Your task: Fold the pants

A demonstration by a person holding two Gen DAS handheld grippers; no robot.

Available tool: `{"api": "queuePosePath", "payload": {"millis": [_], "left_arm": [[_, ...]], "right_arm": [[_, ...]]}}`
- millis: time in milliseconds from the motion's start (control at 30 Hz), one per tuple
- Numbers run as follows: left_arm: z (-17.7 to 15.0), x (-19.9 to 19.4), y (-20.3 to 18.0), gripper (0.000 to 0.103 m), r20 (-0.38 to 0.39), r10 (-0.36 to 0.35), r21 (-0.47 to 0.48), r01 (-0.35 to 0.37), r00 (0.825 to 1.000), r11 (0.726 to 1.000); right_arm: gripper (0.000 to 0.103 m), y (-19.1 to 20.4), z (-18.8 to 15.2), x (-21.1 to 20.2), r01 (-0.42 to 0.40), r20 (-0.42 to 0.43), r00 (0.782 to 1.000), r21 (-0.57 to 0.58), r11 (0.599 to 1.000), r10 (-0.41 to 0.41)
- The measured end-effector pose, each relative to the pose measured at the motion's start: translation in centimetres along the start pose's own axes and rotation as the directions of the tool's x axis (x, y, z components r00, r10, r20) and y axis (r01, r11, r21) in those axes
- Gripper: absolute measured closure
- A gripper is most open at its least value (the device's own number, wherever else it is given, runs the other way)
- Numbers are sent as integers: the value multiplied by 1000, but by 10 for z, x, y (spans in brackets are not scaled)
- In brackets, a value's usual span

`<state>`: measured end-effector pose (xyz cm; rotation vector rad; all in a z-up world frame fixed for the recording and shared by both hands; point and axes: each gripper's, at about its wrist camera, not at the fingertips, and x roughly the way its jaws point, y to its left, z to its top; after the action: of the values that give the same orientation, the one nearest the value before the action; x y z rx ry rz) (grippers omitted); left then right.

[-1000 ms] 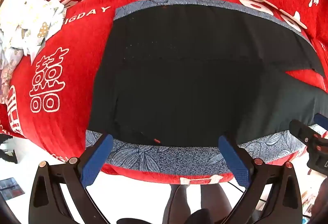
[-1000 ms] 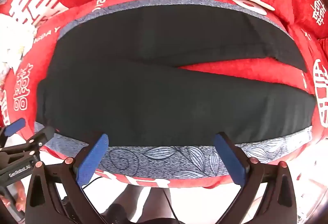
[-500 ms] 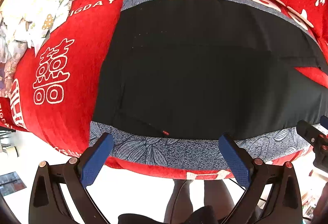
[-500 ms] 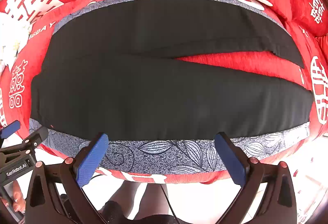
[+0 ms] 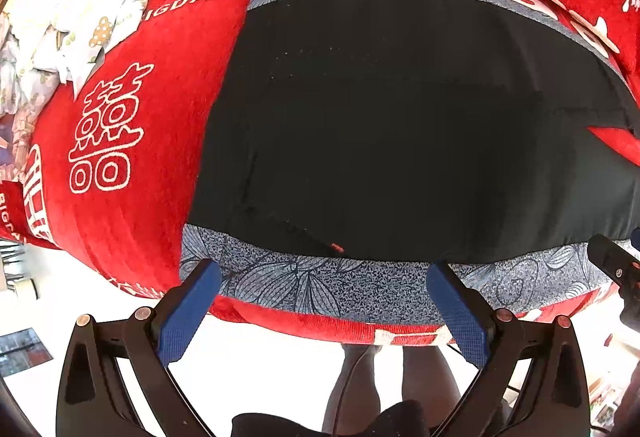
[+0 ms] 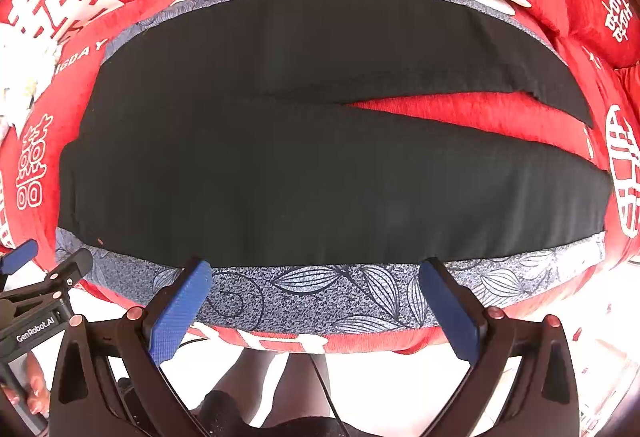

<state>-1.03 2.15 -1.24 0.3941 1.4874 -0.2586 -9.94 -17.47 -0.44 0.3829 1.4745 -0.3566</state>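
Note:
Black pants lie spread flat on a grey-blue leaf-patterned cloth over a red sofa. The waist end is at the left; in the right wrist view the pants show two legs splitting apart toward the right. My left gripper is open and empty, above the cloth's near edge just short of the waist part. My right gripper is open and empty, above the cloth's near edge just short of the near leg. Each gripper shows at the edge of the other's view.
The red sofa cover has white characters and lettering. A crumpled white patterned cloth lies at the far left of the seat. White floor and the person's legs lie below the sofa's front edge.
Both grippers have moved slightly toward the sofa and pants, staying open. The pants have not moved.

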Motion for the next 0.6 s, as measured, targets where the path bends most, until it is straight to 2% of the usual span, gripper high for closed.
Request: {"api": "queuePosePath", "payload": {"millis": [600], "left_arm": [[-5,6,2,0,-9,7,10,-7,1000,1000]], "right_arm": [[0,3,-5,2,5,-14,1000,-9,1000,-5]]}}
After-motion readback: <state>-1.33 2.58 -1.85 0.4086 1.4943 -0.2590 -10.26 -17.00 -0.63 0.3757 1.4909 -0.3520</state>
